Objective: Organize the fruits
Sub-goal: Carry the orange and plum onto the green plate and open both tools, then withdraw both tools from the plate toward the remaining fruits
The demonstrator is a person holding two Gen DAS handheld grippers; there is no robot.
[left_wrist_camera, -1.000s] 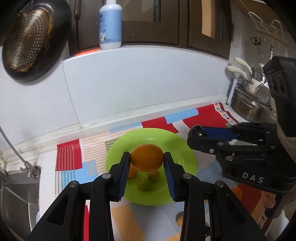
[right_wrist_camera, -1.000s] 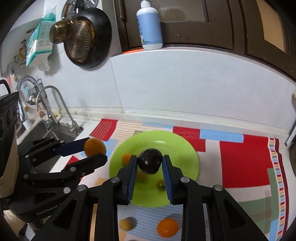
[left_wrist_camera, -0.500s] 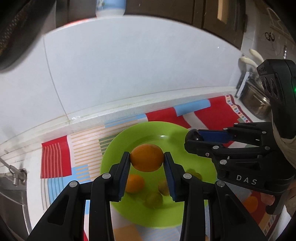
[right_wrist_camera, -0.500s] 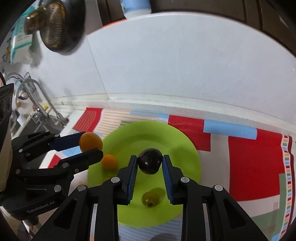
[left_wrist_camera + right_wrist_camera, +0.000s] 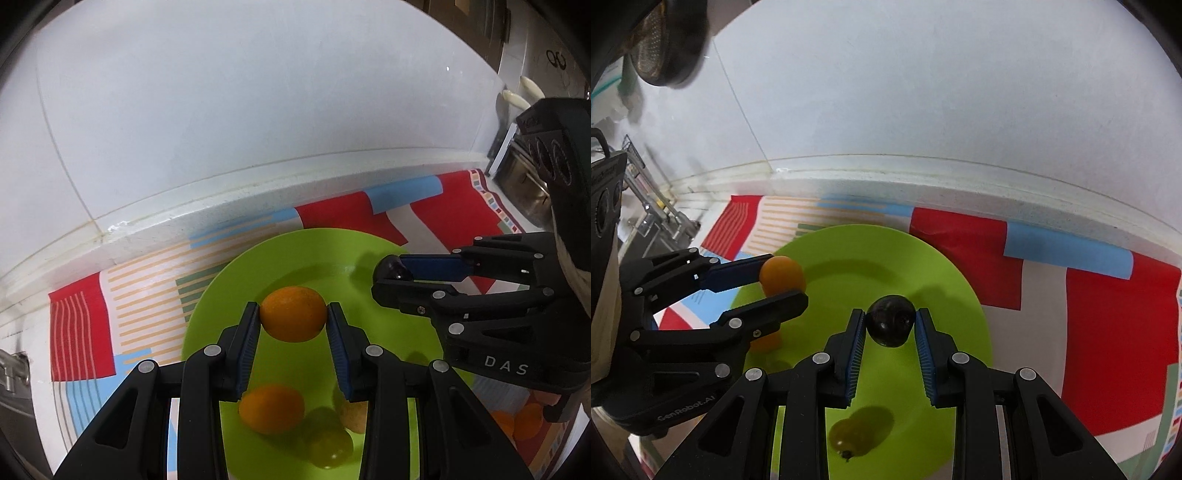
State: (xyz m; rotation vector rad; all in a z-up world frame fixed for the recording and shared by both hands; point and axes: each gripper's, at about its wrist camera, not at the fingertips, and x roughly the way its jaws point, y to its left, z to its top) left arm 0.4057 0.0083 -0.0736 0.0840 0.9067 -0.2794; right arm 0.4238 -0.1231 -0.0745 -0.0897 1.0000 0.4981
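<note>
Fruit and plate half lost from view

The green plate is cut by the frame bottom; a pale fruit is screened behind the fingers, and the strainer is smeared with blur.

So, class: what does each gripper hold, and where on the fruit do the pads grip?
Left gripper: an orange, pinched at its two sides. Right gripper: a dark plum, likewise at its sides.

A plate is being borne by a mat spread before the far wall. Above the plate, an orange is being held on the left and a plum on the right. Three fruits are lying near on the plate.
</note>
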